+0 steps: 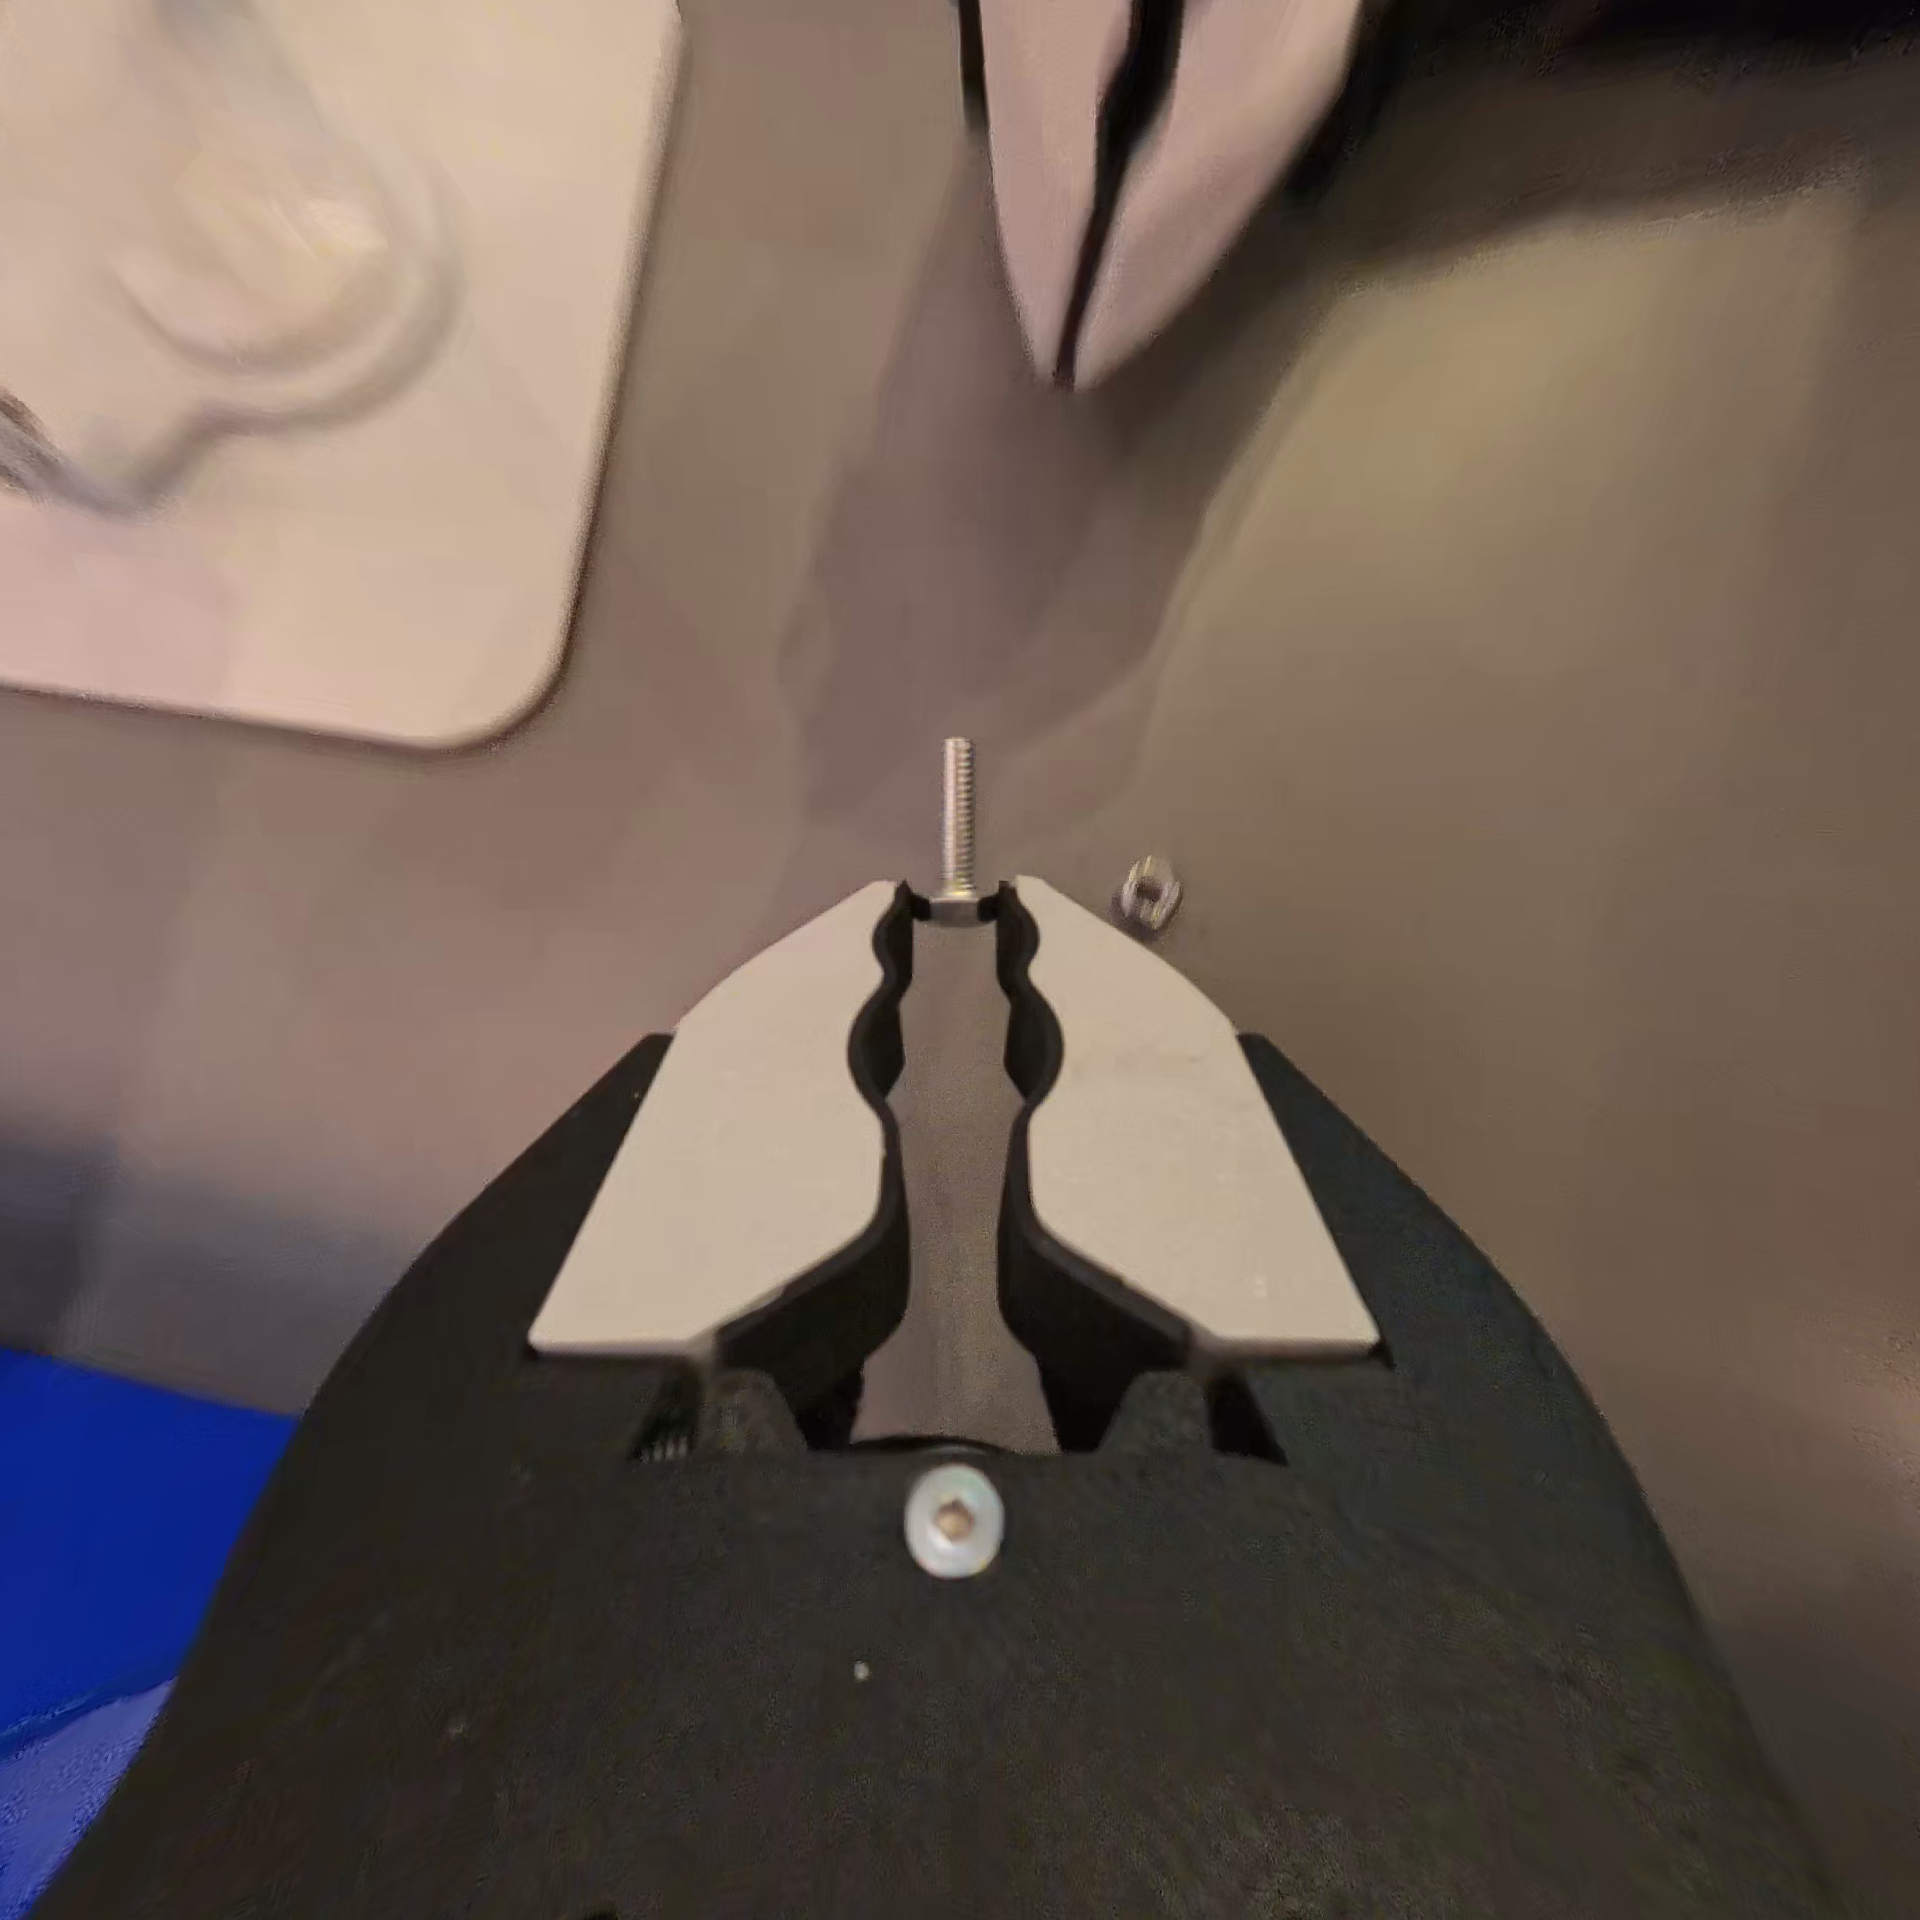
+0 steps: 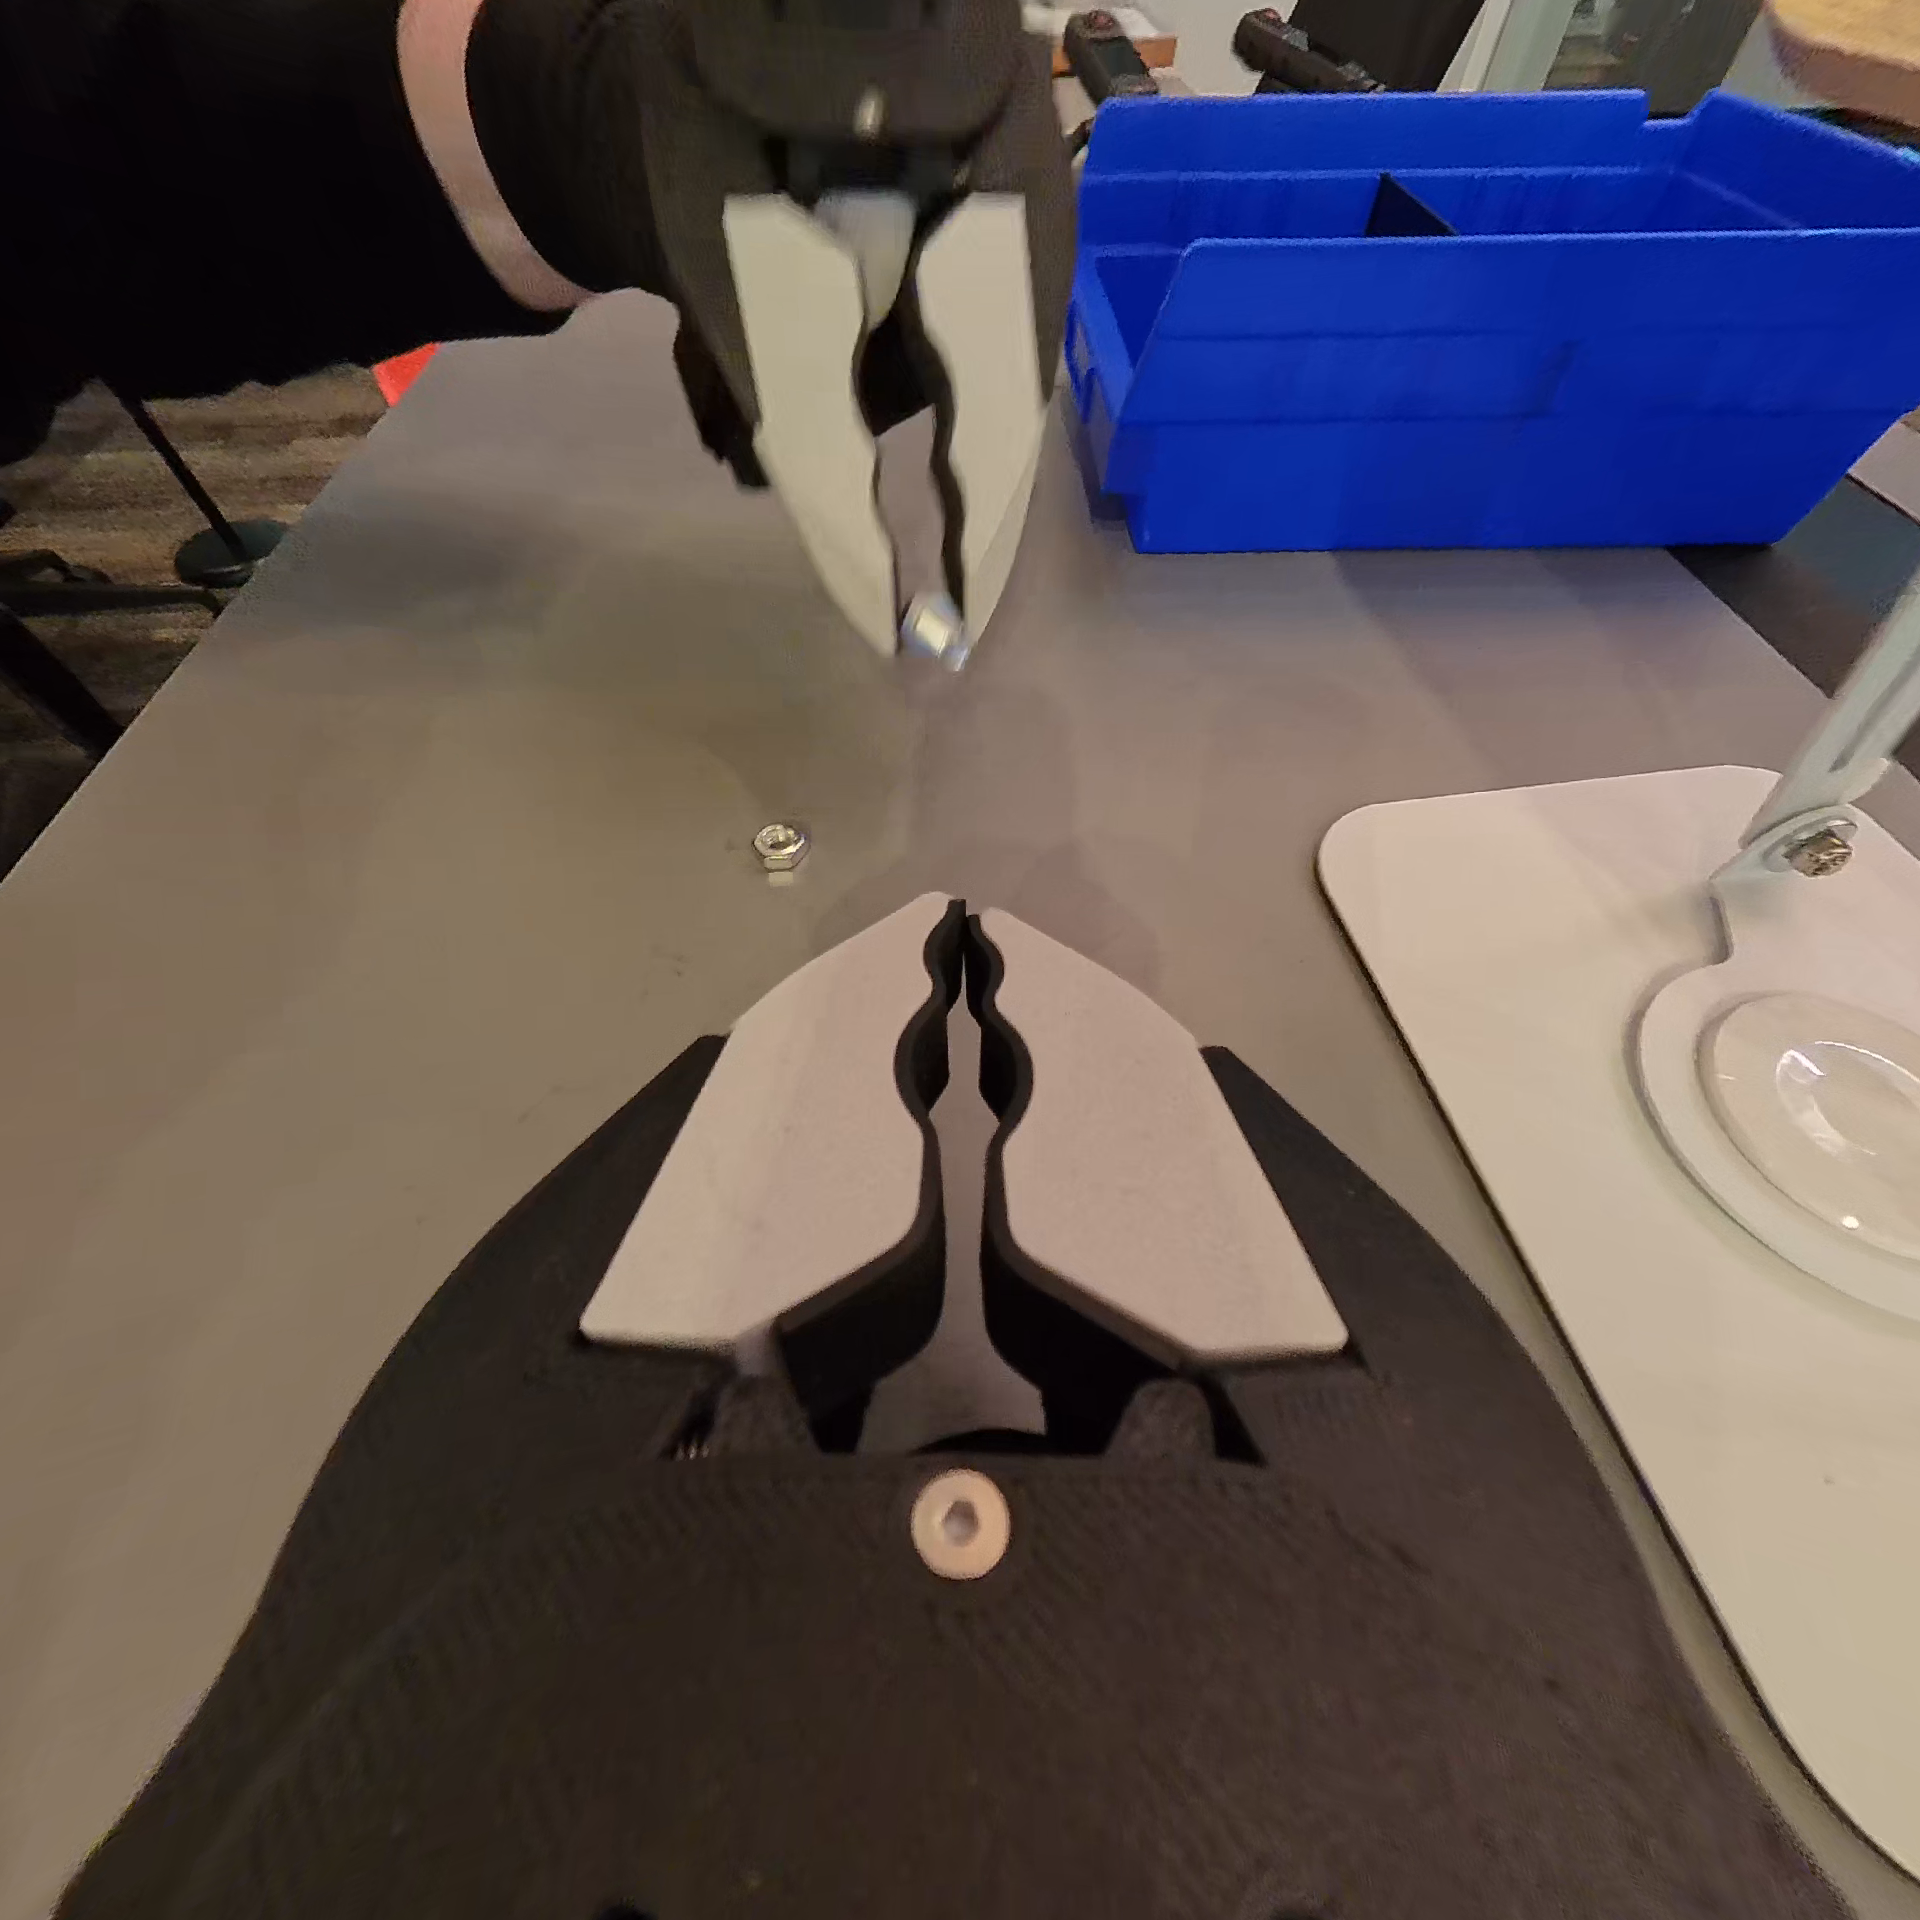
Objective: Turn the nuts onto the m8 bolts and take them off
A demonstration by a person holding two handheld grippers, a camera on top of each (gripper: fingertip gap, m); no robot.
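Between my left fingers (image 1: 896, 902) sits the bolt (image 1: 957, 821), clamped by its head, pads pressed on both sides, threaded shank pointing straight out ahead over the grey surface (image 1: 1507, 727). Just right of the bolt a nut (image 1: 1146, 898) lies loose on that surface. Beyond the bolt, my right gripper (image 2: 964, 912) hangs with its fingers together on nothing. Farther off from the bolt I see a white base plate (image 2: 1507, 1039) and a blue bin (image 2: 1455, 364).
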